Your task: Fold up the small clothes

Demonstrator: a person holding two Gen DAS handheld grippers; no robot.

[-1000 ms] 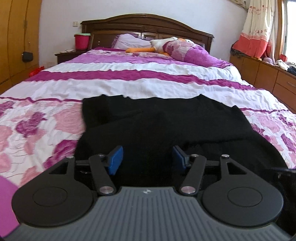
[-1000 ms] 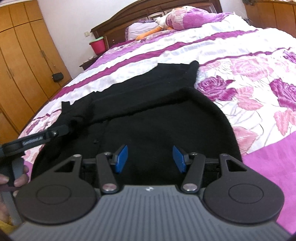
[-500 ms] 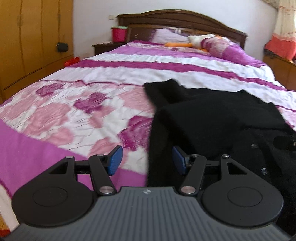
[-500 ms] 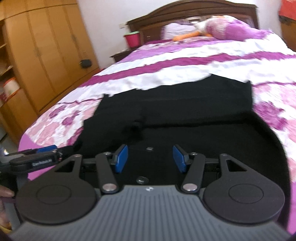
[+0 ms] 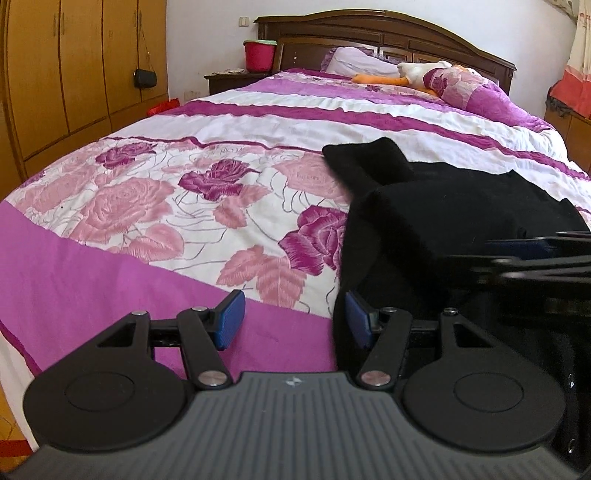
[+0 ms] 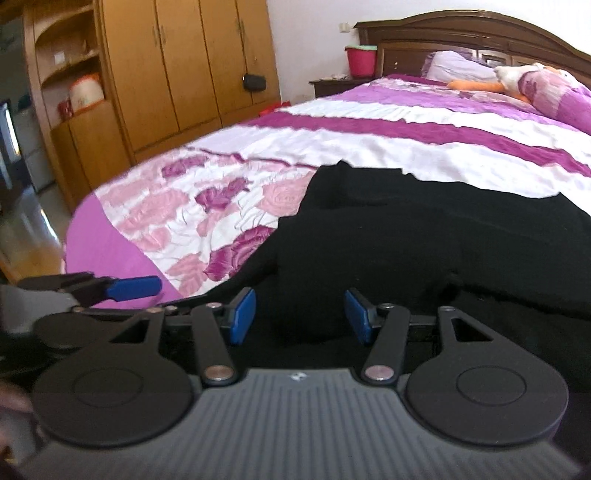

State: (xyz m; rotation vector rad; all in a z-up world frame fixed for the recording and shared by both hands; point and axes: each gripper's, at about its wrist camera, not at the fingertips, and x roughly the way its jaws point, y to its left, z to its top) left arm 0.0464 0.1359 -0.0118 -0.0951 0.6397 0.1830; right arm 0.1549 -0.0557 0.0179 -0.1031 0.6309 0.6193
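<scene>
The black garment [image 5: 443, 221] lies spread on the floral bedspread [image 5: 166, 199] near the foot of the bed, a folded flap of it reaching toward 12 o'clock in the left wrist view. In that view the left gripper [image 5: 293, 319] sits at the garment's left edge: its right pad [image 5: 356, 321] is against or just over the dark cloth at 3 o'clock, while the left pad [image 5: 231, 319] stands over the bare pink border of the bedspread at 9 o'clock. The jaws stand moderately wide with nothing pinched between them; whether the right pad actually touches the cloth cannot be told.

In the right wrist view the right gripper [image 6: 299, 314] is directly over the garment [image 6: 424, 236], black cloth filling the gap between its blue pads [image 6: 243, 314] and stretching from there toward 12 and 3 o'clock. Its jaws are likewise part-way apart and not closed on the fabric. The left gripper [image 6: 133, 288] shows at 9 o'clock in this view, just beside the right one, its blue finger lying level over the pink border. Both tools tilt downward toward the bed. A blurred hand [image 6: 14, 402] shows at 8 o'clock. A plush duck [image 5: 417, 72] lies by the pillows at the headboard [image 5: 388, 33]
</scene>
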